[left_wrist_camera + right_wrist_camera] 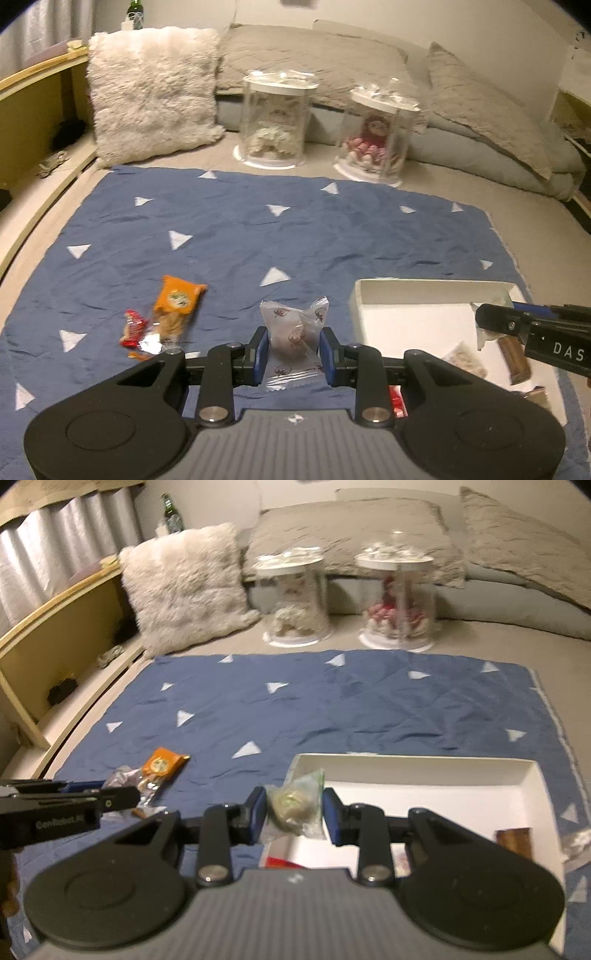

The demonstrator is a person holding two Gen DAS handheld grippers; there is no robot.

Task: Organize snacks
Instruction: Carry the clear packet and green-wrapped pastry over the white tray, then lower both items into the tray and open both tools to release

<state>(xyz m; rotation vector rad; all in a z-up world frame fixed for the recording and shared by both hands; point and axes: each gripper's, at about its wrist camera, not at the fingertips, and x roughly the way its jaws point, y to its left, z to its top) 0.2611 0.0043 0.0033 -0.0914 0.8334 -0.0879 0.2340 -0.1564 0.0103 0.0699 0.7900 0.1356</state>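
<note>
Left wrist view is showing the left gripper (293, 354) pinching a clear printed snack packet (293, 334) at lower centre, likely for carrying to the white tray (406, 314) at lower right. Right wrist view is showing the right gripper (294, 814) pinching a green-tinted packet (295, 805) over the tray's near-left corner, probably for dropping inside. An orange packet (177, 306) is waiting on the blue cloth (258, 236).

Clear-wrapped pastry (293, 341) upright, left of white tray (406, 291). Green-tinted wrapped pastry (297, 805) over tray's left edge. Orange cracker pack (177, 306) and red candy (132, 328) lying farther left.
</note>
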